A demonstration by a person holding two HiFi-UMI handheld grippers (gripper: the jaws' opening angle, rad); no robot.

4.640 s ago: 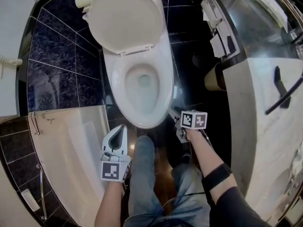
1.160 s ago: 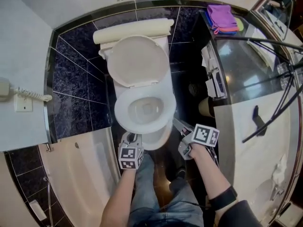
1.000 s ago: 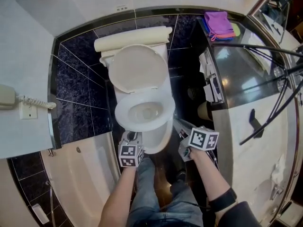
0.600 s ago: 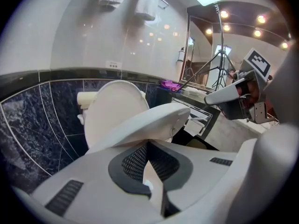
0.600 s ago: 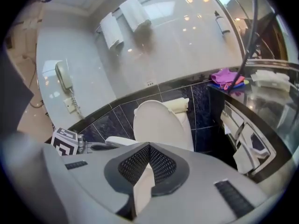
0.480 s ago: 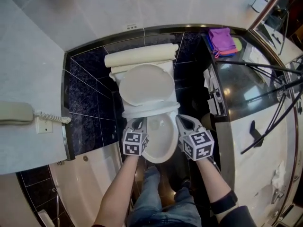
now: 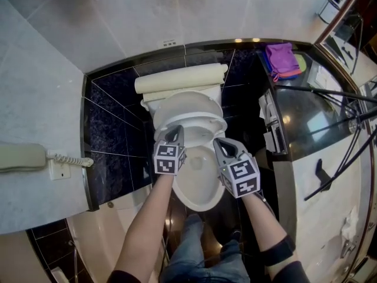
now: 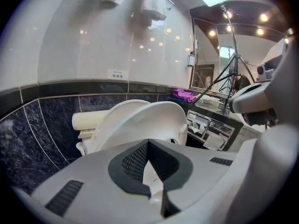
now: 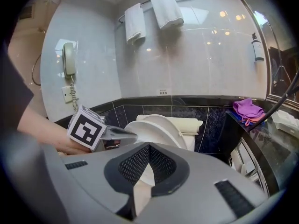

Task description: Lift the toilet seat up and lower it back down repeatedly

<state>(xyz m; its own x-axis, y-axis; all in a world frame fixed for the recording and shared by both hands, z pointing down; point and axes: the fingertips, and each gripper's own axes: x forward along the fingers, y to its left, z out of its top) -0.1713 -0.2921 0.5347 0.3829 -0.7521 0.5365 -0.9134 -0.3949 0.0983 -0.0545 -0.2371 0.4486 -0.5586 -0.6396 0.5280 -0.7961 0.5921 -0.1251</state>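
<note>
Lift step, about midway: left gripper (image 7: 175, 132) and right gripper (image 7: 218, 143) each clamped on rim of half-raised seat (image 7: 203, 124); next, likely swing it fully upright, grips firm.

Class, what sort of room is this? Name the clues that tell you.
A bathroom, perhaps a hotel's: a toilet, towels hung on a rail, and a wall phone.

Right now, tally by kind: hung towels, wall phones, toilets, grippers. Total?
Towels: 2
Wall phone: 1
Toilet: 1
Left gripper, right gripper: 2
Total: 6
</note>
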